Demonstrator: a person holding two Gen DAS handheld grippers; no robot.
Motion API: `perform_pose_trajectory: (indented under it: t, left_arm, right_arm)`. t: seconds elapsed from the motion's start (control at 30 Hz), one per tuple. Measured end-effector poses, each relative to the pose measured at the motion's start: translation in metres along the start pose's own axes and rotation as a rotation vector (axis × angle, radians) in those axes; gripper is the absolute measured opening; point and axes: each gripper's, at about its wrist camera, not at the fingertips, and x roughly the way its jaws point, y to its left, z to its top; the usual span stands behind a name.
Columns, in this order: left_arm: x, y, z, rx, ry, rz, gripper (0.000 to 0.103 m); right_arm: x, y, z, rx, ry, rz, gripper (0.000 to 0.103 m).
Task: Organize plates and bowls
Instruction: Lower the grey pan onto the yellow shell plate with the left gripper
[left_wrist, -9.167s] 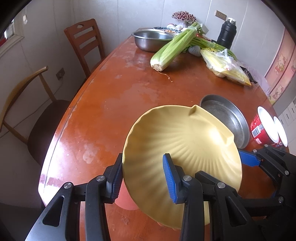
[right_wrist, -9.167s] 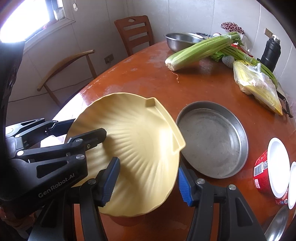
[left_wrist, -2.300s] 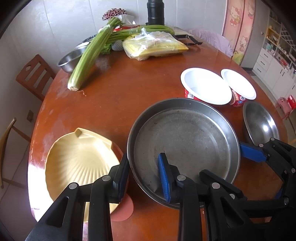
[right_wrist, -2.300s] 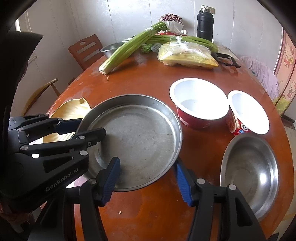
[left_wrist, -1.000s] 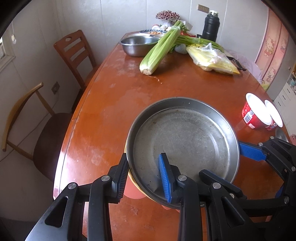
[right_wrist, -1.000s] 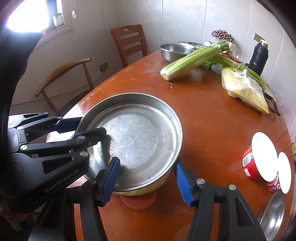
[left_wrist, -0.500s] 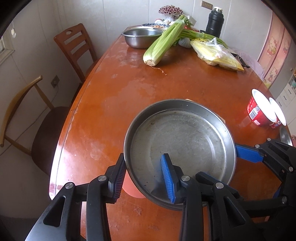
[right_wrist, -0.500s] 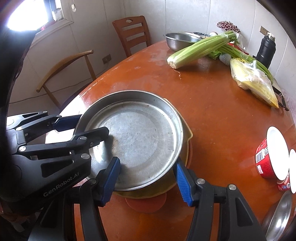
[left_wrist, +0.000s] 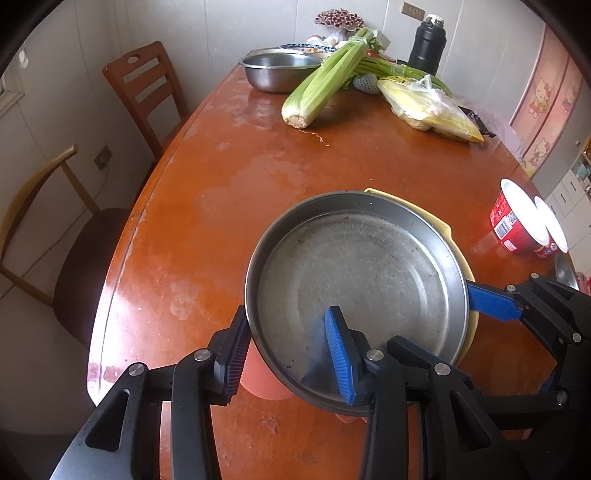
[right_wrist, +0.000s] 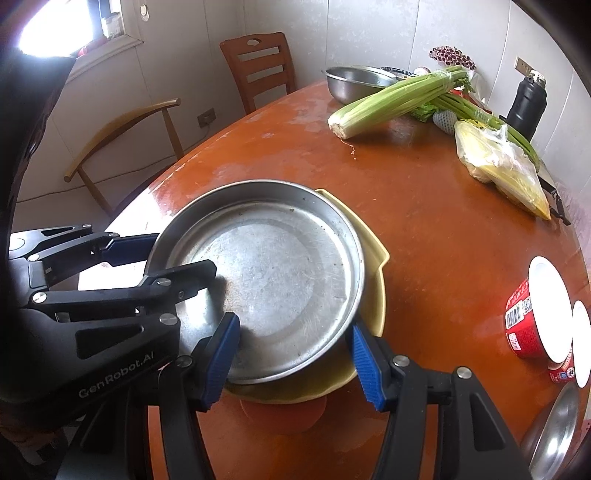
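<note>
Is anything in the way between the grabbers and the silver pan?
Nothing visible. The left gripper and right gripper both straddle the rim of the silver pan; the left's jaws have just been opening.

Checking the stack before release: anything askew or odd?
Yes. The steel pan sits off-centre on the yellow shell plate, whose rim shows only on the far and right sides. Both sit on an orange coaster. No spills.

metal pan (left_wrist: 354, 280): 1 | yellow plate (right_wrist: 373, 295): 1 | steel bowls (left_wrist: 277, 70): 2, at 12 and 4 o'clock | red cups (right_wrist: 532, 314): 2 | chairs (left_wrist: 144, 92): 2 | celery bunches (left_wrist: 325, 81): 2 | flask (left_wrist: 428, 48): 1
</note>
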Motion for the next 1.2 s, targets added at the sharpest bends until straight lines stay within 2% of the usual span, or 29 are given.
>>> perform_pose_trajectory:
  t: [0.37,1.0,1.2]
  left_arm:
    - [0.001,-0.001,0.001,0.001,0.000,0.001,0.043]
    - [-0.002,0.012,0.001,-0.042,0.001,0.016,0.051]
    - [-0.004,0.017,0.001,-0.055,-0.004,0.016,0.051]
  right_arm:
    - [-0.002,-0.005,-0.001,0.007,0.002,0.029,0.059]
    - [-0.011,-0.011,-0.001,0.020,-0.016,0.015,0.058]
    - [-0.014,-0.006,-0.003,-0.011,-0.028,-0.001,0.061]
